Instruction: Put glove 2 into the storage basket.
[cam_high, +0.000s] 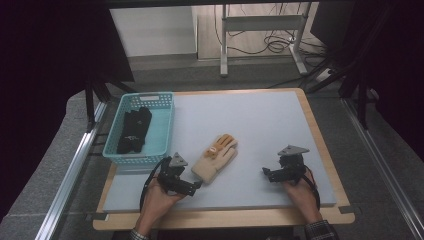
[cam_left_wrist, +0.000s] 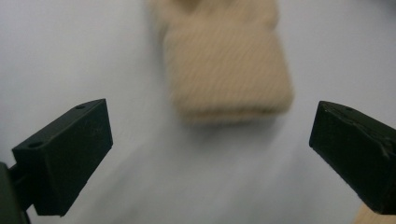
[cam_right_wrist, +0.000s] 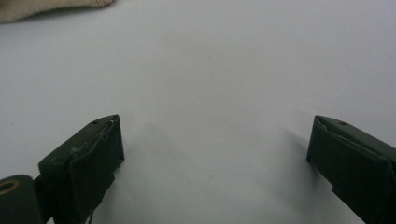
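Two gloves on this setup, and only one is put away so far. Biggest thing is the grey-blue mat (cam_high: 260, 130) covering the wooden table (cam_high: 320, 217). At its far-left corner sits a light blue plastic basket (cam_high: 162, 125) with a black glove (cam_high: 134, 130) already lying inside. Out on the mat, just right of the basket and apart from it, lies a beige knit glove with orange fingers (cam_high: 216, 156), cuff pointing toward the person.

Looks to me like the sorting job is at the reach-in step: the left gripper (cam_high: 192, 186) sits right by the cuff (cam_left_wrist: 229, 79), jaws spread wide with nothing between them, lined up on it but not touching. The right gripper (cam_high: 267, 173) rests well off to the right on bare mat, jaws also wide apart and empty.

My guess at the next move: push the left one forward so the cuff sits between the jaws, pinch, lift, then carry it left over the basket rim. Floppy knit, so a shallow bite might slip.
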